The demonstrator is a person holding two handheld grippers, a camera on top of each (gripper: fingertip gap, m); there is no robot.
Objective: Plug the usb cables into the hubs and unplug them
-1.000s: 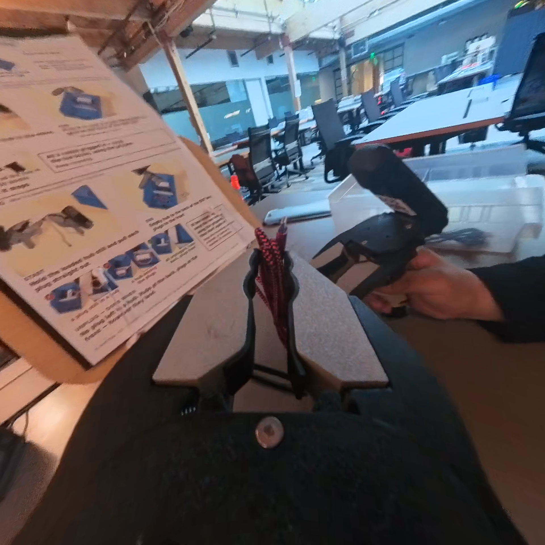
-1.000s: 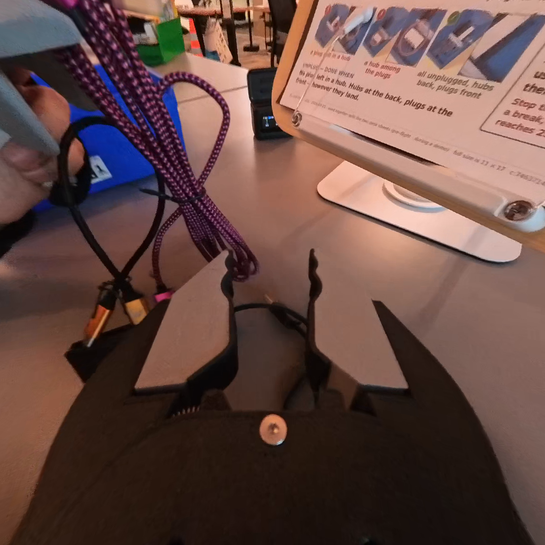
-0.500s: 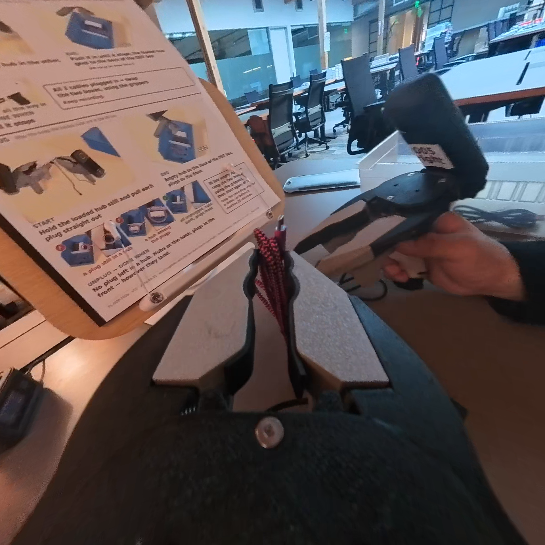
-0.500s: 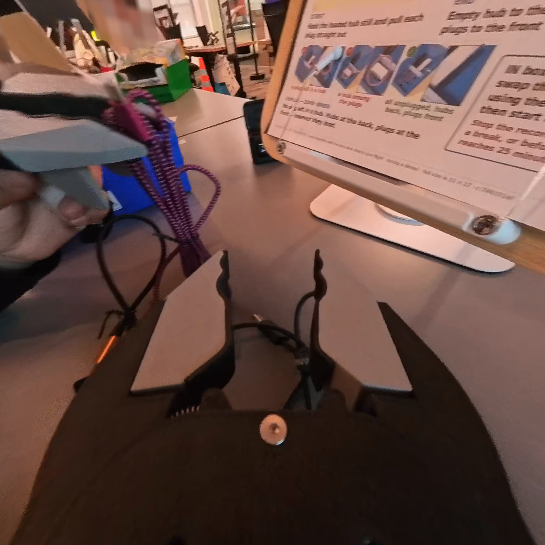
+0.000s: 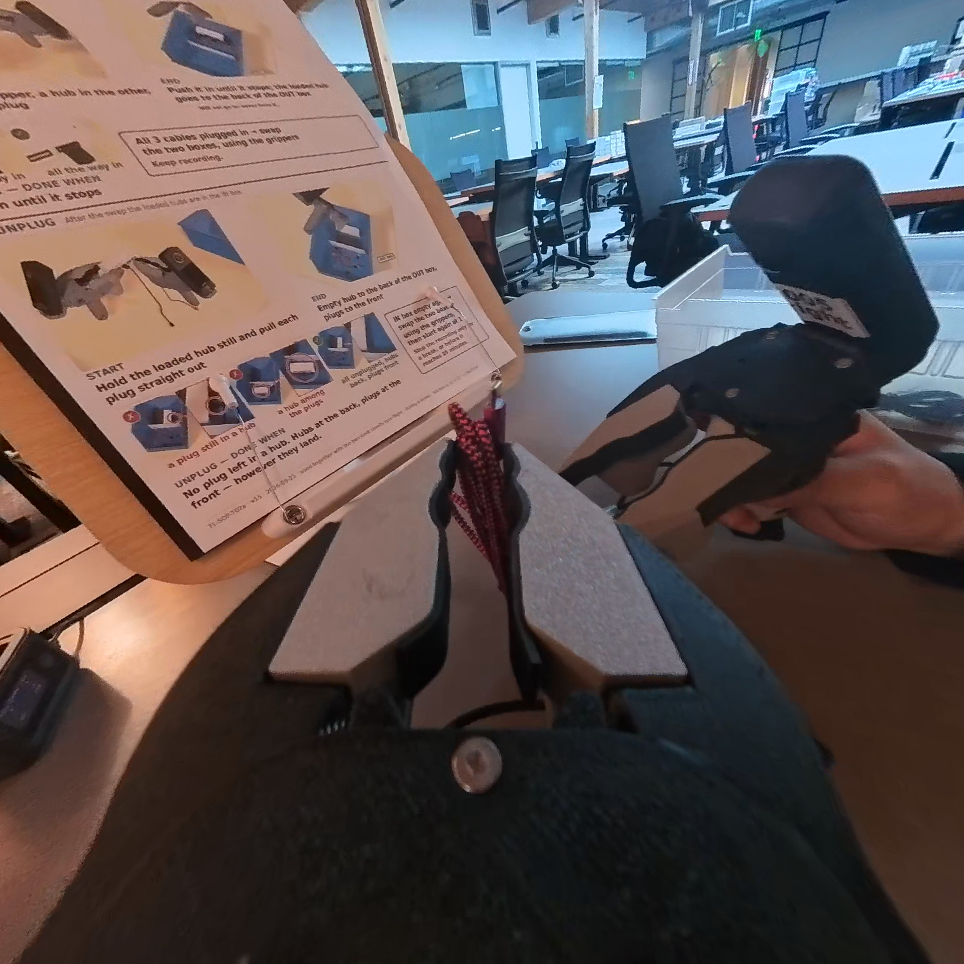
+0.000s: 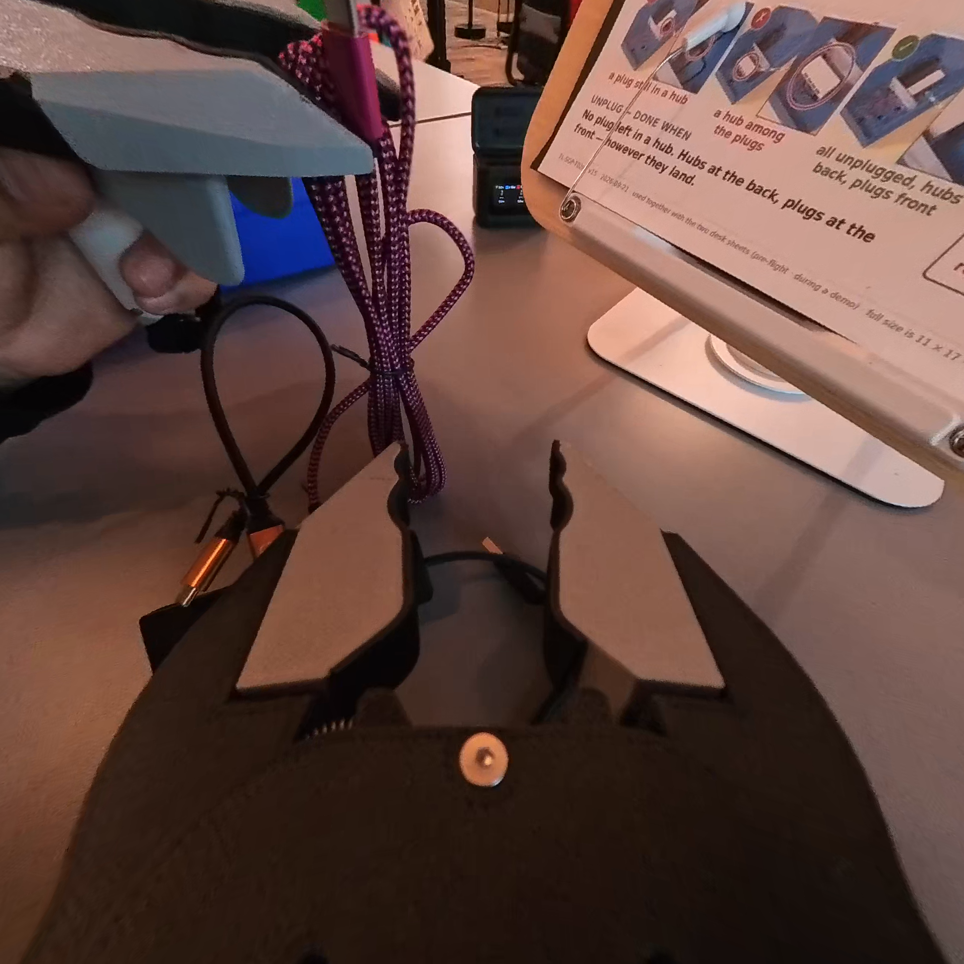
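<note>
The left tool [image 5: 479, 472] is pinching a bundled magenta braided cable [image 5: 482, 469] near its top, with the magenta plug [image 6: 354, 78] poking up past the fingertips and the rest of the bundle hanging down to the table [image 6: 521, 365], tied at mid-length. The right tool [image 6: 477, 472] is spread with nothing between its fingers, low over the table, above a thin black cable [image 6: 485, 566] lying there. A second black cable [image 6: 266, 396] with copper-coloured plugs [image 6: 206, 568] loops just beside the hanging bundle. No hub can be made out for certain in either view, so where the plug should go cannot be told. The main risk I judge is the grip: the tool holds several strands of the bundle rather than the plug body, so the plug may swivel or slide when pushed against a port. The dangling bundle could also drag or snag the black loop beside it and pull it along. The tilted instruction board [image 6: 782, 156] on its white stand [image 6: 756, 417] is close enough that a wide swing could knock it.
</note>
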